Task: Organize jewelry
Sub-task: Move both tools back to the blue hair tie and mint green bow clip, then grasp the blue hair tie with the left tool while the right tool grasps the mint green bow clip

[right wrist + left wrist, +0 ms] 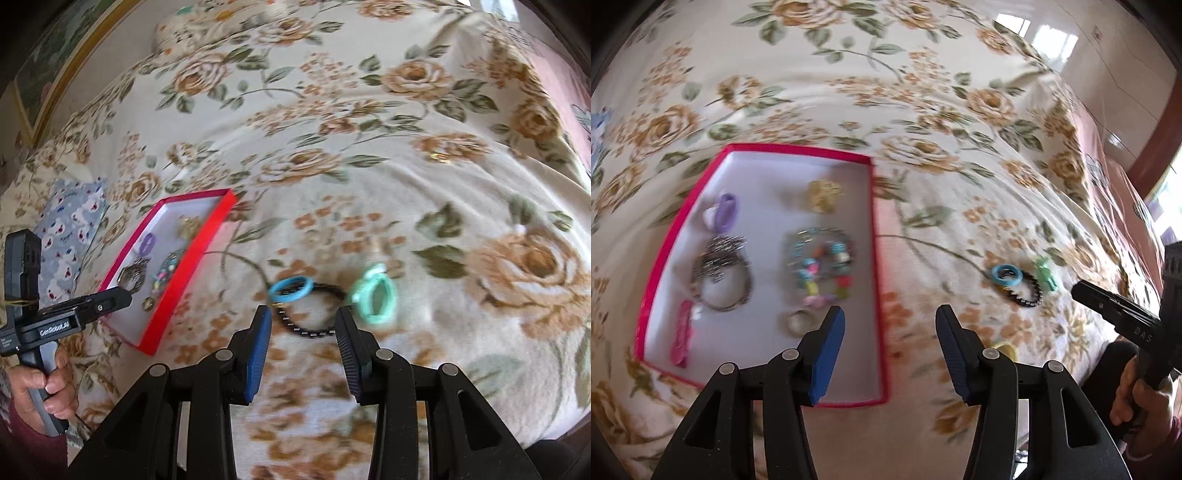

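Note:
A red-rimmed box (875, 236) with a white floor lies on the floral bedspread and holds several pieces: a purple ring (724, 212), a silver bangle (722, 275), a colourful bead bracelet (822, 264), a pink clip (681, 332), a silver ring (798, 322). My left gripper (890, 321) is open and empty over the box's near right corner. On the cloth lie a blue ring (291, 288), a black bead bracelet (308, 319) and a mint-green ring (375, 297). My right gripper (304, 321) is open, its fingers on either side of the black bracelet.
The box shows at the left in the right wrist view (192, 258). A blue floral pillow (70, 229) lies beyond it. A yellow item (1006, 349) peeks out beside my left gripper's right finger. The bed edge runs along the right (1108, 177).

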`<control>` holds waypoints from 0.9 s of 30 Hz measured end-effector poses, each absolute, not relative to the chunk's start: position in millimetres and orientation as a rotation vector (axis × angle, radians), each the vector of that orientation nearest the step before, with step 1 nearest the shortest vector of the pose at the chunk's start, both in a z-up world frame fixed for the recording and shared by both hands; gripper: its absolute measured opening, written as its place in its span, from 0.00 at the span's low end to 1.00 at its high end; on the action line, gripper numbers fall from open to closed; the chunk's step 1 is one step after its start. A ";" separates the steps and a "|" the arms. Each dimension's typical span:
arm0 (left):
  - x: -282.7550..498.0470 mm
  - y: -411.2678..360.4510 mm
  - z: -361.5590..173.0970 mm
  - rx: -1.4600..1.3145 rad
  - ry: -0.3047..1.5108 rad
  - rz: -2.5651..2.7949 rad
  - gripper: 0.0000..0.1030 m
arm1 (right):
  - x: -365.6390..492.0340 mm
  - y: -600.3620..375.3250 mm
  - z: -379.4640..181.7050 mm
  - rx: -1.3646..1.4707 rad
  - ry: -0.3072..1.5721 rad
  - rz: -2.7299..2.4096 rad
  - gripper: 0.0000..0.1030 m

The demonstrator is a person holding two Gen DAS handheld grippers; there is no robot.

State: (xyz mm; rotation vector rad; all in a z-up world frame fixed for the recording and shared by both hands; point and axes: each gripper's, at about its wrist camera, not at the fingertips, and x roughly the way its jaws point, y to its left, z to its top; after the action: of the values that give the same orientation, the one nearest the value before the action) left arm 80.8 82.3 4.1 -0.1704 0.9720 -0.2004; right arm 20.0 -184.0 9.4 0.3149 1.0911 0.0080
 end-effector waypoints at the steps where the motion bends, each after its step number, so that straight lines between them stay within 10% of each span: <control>1: 84.0 76.0 4.1 -0.162 0.972 -0.209 0.50 | 18.9 -189.4 9.0 0.320 1.088 -0.002 0.37; 27: 183.5 -62.6 -53.5 0.060 1.061 -0.455 0.49 | 44.4 -236.5 -42.5 0.350 1.185 -0.074 0.34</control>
State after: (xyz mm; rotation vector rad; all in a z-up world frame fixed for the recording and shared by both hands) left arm 183.5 -62.6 -53.5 0.0598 1.0606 -0.4554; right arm 44.4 -236.5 -42.5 0.3503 1.1849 -0.0736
